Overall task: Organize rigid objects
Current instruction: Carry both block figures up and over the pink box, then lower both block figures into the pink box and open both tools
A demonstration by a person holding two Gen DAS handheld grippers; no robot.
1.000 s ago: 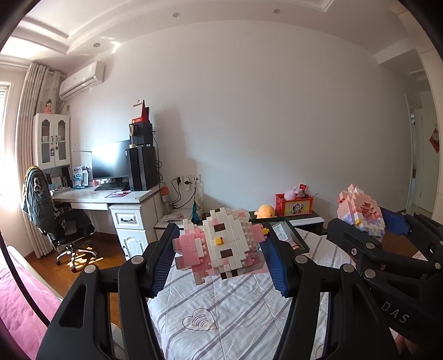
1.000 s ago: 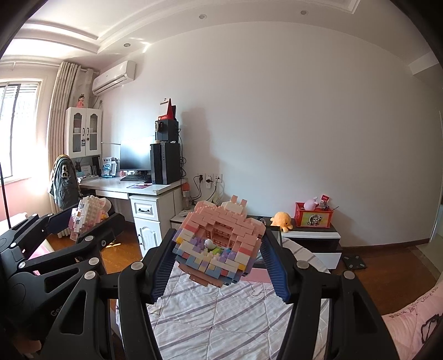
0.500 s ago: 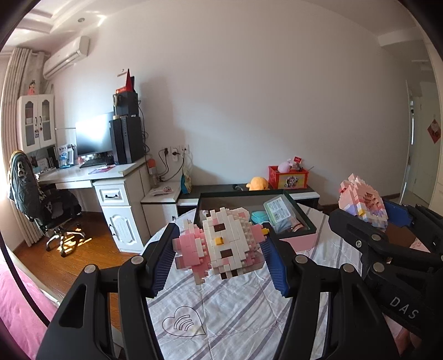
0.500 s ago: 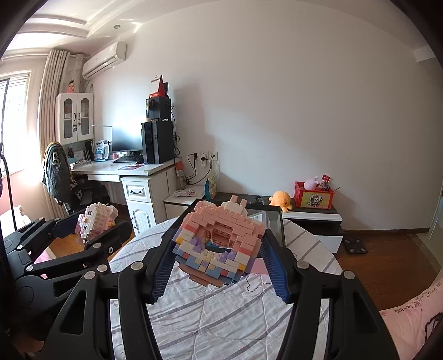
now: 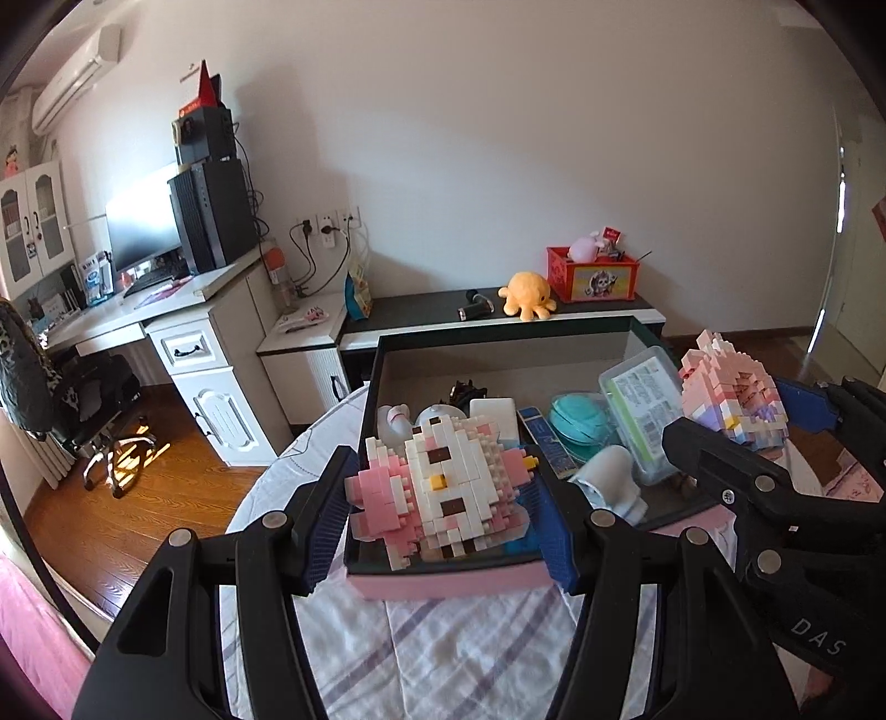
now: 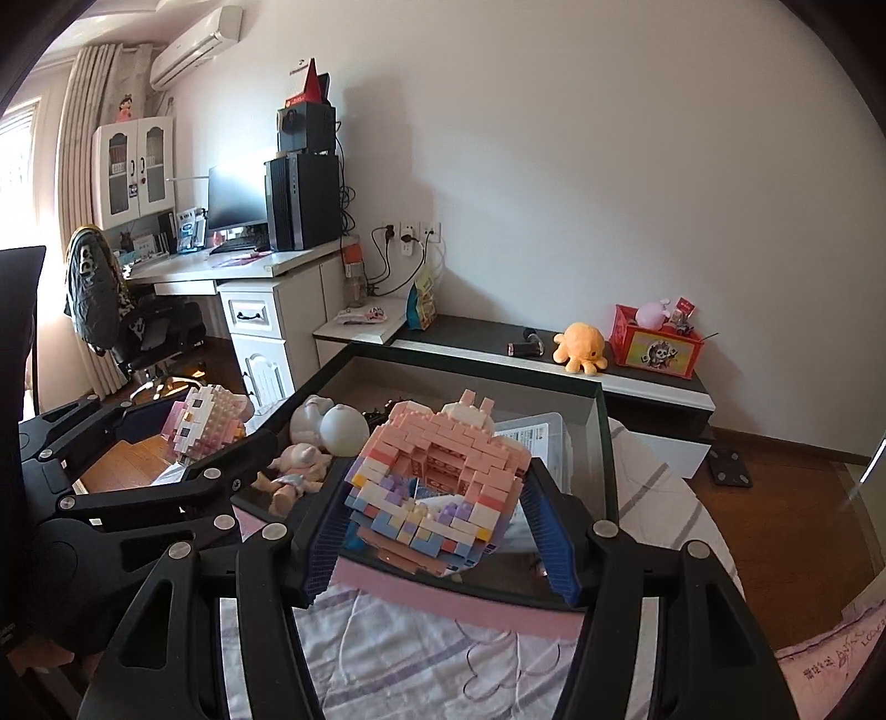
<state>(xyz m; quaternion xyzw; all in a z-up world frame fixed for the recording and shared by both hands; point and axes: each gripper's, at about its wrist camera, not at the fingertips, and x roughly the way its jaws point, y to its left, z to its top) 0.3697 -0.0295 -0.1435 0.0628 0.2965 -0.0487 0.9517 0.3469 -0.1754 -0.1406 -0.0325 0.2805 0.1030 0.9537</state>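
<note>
- Left wrist view: left hand-held gripper pinches white-and-pink block figure, above near edge of dark storage box.
- Right hand-held gripper pinches pastel block house over box's near wall.
- Box holds other items; rear half less crowded.

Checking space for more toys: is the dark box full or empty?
Partly full: the dark box holds a clear case, a teal item and figures; some floor shows.

Home bedroom: bed with striped sheet, computer desk, wall air conditioner, plush toy
</note>
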